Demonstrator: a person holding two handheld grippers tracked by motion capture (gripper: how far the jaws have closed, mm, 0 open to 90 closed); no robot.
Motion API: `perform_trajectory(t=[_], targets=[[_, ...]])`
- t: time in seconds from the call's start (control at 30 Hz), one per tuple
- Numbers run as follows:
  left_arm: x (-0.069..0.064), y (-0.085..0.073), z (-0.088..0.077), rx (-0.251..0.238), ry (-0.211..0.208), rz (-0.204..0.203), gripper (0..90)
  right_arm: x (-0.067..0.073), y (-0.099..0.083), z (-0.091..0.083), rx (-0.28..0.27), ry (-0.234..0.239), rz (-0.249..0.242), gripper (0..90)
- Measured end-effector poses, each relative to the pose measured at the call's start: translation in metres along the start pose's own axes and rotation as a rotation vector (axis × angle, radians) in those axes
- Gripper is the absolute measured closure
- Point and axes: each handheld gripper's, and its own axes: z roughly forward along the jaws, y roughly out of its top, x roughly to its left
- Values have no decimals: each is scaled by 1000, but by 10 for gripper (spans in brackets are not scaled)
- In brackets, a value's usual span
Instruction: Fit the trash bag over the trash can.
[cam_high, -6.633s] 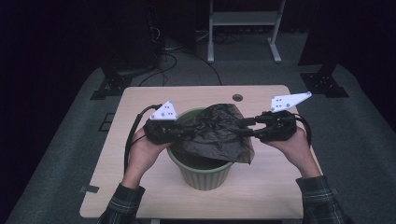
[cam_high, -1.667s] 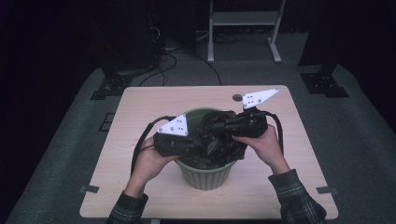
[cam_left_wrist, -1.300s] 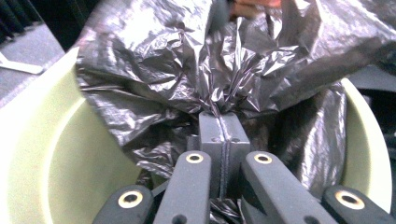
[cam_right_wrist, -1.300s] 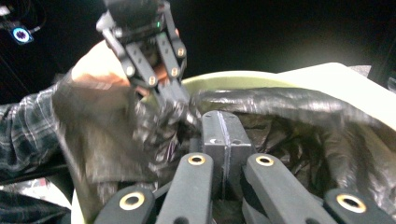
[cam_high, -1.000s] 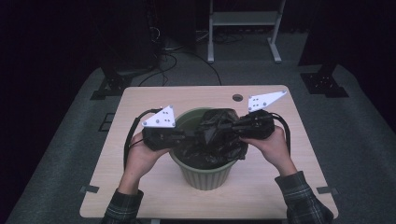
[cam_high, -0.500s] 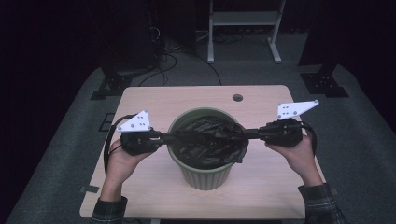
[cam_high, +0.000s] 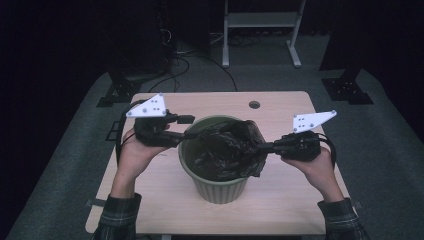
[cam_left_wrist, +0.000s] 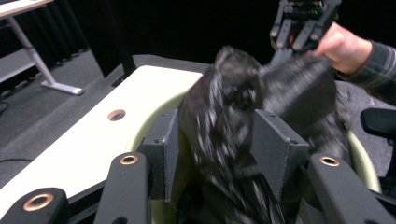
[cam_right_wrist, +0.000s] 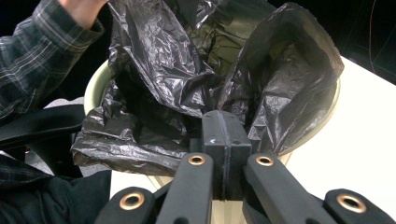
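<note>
Both grippers now closer to bin (cam_high: 218, 186) vs 0.5 s ago. Right gripper (cam_high: 263, 148) clamped on bag (cam_high: 227, 150) at bin's right rim; left gripper (cam_high: 189, 134) jaws apart around bag at left rim.

The bag (cam_right_wrist: 187, 88) is thin black plastic film, crinkled and faintly glossy. The green bin (cam_high: 220, 187) looks like smooth matt plastic. The bench (cam_high: 280, 200) has a pale, smooth wood-look top. Each claw is matt black plastic with coppery metal rivets (cam_right_wrist: 196, 160). The sleeves (cam_right_wrist: 42, 56) are plaid cloth.
</note>
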Motion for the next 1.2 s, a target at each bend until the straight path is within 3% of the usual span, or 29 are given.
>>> perform_trajectory(t=[0.13, 0.17, 0.2, 0.4, 0.5, 0.57, 0.63, 0.67, 0.73, 0.77, 0.8, 0.83, 0.87, 0.9, 0.93, 1.0, 1.03, 1.07, 1.1, 1.17, 1.2], targets=[[10, 13, 30, 20, -44, -2, 500, -1, -1, 0, -6, 9, 0, 900], [10, 13, 30, 20, -44, -2, 500, -1, -1, 0, -6, 9, 0, 900], [14, 17, 44, 32, -56, -2, 498, -2, -2, 0, -8, 12, 1, 900], [18, 20, 68, 42, -107, -18, 504, -2, -2, 0, -8, 16, 1, 900], [18, 19, 77, 72, -133, -21, 569, -2, -1, 0, -10, 18, -3, 900], [18, 16, 80, 102, -140, -14, 717, -1, -1, 1, -14, 21, -6, 900], [18, 14, 79, 101, -151, -14, 843, 0, 0, 2, -13, 22, -7, 900], [19, 13, 78, 102, -162, -22, 892, 0, 0, 2, -11, 22, -8, 900], [21, 11, 71, 102, -142, -27, 899, 1, 1, 1, -12, 21, -9, 900], [23, 9, 60, 87, -103, -32, 899, 1, 1, 0, -14, 16, -11, 900], [23, 9, 60, 87, -103, -32, 899, 2, 2, -2, -15, 11, -9, 900], [26, 6, 45, 58, -69, -39, 899, 1, 2, -3, -18, 8, -10, 900], [26, 6, 45, 58, -69, -39, 899, 2, 2, -5, -18, 4, -9, 900], [29, 4, 31, 41, -34, -43, 899, 2, 3, -6, -16, -2, -11, 900], [29, 4, 31, 41, -34, -43, 899, 2, 3, -6, -16, -2, -11, 900], [30, 0, 10, 19, 4, -49, 900, 2, 3, -10, -16, -13, -12, 900], [29, -3, -2, 8, 27, -50, 900, 3, 4, -14, -14, -27, -16, 900], [29, -3, -2, 8, 27, -50, 899, 3, 4, -14, -14, -27, -16, 900], [27, -8, -15, 2, 57, -47, 899, 6, 5, -18, -8, -38, -20, 900], [26, -11, -21, 0, 70, -44, 899, 7, 6, -19, -5, -41, -22, 900], [22, -17, -32, 3, 102, -41, 899, 13, 6, -21, 16, -51, -36, 900]])
